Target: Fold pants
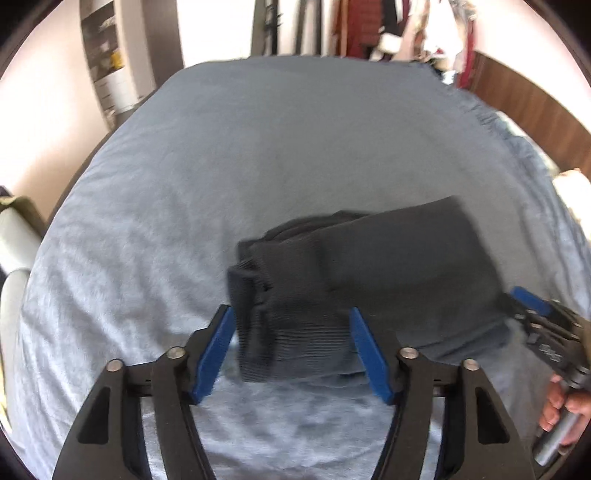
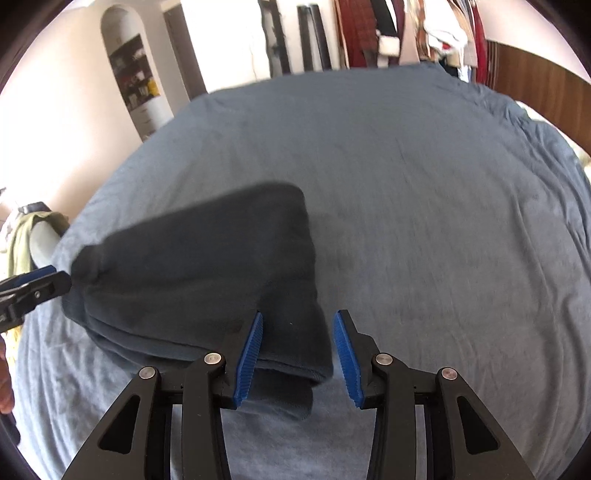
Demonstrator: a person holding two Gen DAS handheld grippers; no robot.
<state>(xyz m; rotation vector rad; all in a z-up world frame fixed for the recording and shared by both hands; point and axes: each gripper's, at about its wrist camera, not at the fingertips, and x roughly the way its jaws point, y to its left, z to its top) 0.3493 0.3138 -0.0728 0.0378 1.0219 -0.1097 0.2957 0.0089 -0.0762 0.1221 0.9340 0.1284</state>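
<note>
Dark grey pants (image 1: 388,258) lie folded into a compact bundle on the blue-grey bed sheet (image 1: 258,147). My left gripper (image 1: 291,312) is open, its blue pads wide apart on either side of the bundle's ribbed end, which rests on the sheet. In the right wrist view the pants (image 2: 207,258) stretch away to the left. My right gripper (image 2: 300,314) is open around their near corner, with a gap showing beside the right pad. Each gripper also shows at the edge of the other view: the right gripper (image 1: 532,306), the left gripper (image 2: 40,280).
The bed sheet (image 2: 424,184) spreads wide beyond the pants. A wooden headboard (image 1: 535,110) curves along the right. Hanging clothes (image 1: 388,29) and a wall niche with shelves (image 1: 103,55) stand past the far edge. A hand (image 1: 557,406) grips the right tool's handle.
</note>
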